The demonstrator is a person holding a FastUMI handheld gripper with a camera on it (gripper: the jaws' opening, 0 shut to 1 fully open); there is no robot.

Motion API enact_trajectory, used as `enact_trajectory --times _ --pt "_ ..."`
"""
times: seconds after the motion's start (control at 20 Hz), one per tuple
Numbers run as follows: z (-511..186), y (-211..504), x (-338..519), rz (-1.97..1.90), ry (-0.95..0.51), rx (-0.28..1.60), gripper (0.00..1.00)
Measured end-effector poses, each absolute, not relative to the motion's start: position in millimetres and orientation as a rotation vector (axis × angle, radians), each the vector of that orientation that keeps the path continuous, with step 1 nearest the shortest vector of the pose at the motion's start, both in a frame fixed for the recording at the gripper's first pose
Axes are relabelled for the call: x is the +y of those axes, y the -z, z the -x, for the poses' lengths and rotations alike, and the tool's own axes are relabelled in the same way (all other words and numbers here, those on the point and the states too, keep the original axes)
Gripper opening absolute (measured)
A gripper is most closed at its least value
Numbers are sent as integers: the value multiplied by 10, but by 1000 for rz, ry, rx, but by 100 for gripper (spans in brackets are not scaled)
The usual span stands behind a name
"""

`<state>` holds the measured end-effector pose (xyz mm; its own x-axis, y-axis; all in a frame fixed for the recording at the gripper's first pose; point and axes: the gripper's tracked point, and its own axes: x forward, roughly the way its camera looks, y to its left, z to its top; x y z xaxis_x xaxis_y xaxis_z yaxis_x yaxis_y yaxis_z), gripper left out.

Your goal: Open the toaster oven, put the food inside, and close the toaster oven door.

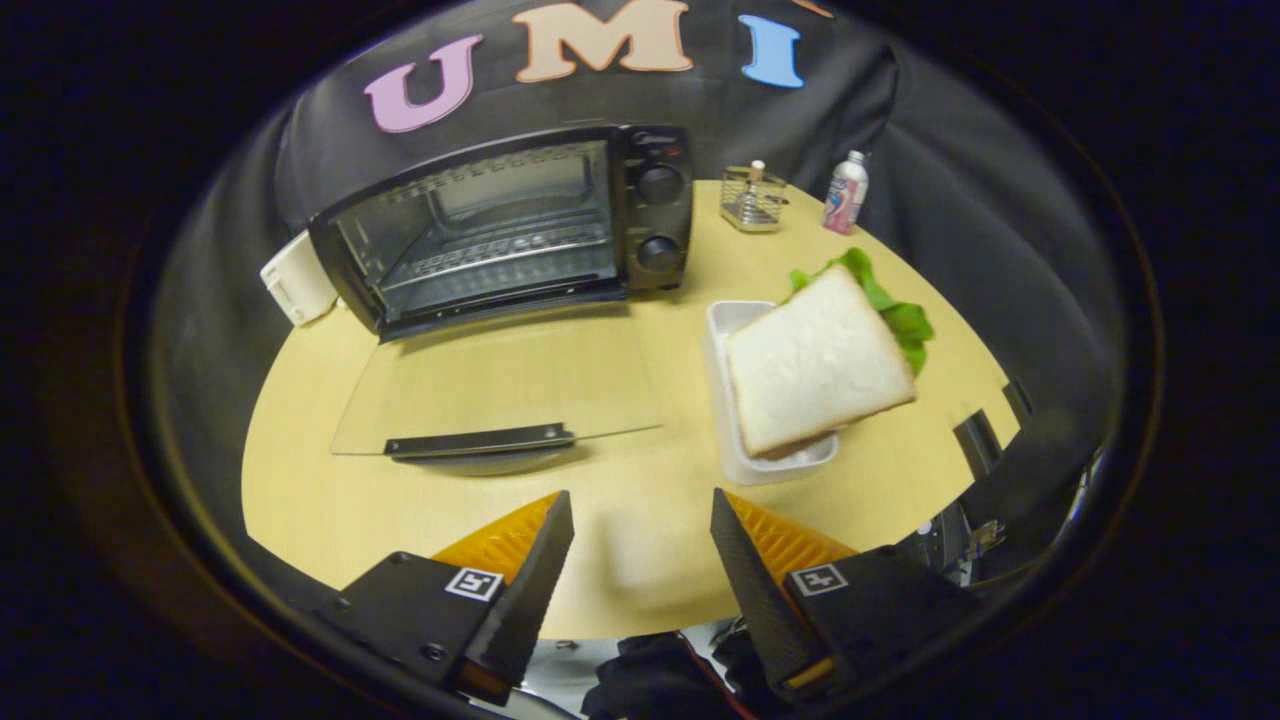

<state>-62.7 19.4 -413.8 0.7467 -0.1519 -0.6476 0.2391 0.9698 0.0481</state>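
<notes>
Nearest, the gripper [640, 510] sits released, fingers spread with bare table [620, 560] between them, grasping nothing. At 1 o'clock just beyond the fingers, a sandwich [815, 365] with lettuce rests tilted on a white dish [722, 330]. At 11 o'clock the glass door [495, 390] lies flat open; toaster oven [505, 225] behind. Farther, at 1 o'clock: wire rack [752, 198], bottle [846, 193].

The tabletop [450, 510] is pale yellow wood with a faint grain. The toaster oven [500, 225] is black, its rack silver, its open glass door [500, 385] clear with a black handle. The sandwich [815, 360] has white bread with bright green lettuce, on a white dish [730, 320]. A silver wire rack [752, 197] stands by a white bottle [846, 192] with pink and blue markings.
</notes>
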Motion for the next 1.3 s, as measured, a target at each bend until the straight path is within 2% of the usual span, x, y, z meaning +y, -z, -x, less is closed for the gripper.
enact_trajectory --times 0.3,0.55,0.85,1.1,1.3 --pt "446 3514 -464 -269 169 483 87" --pt "321 3317 -1057 -378 186 405 86" --pt "-5 3647 -1203 -558 94 436 87" --pt "-99 3851 -1134 -557 49 495 85" --pt "-133 3887 -1069 -578 35 515 70"
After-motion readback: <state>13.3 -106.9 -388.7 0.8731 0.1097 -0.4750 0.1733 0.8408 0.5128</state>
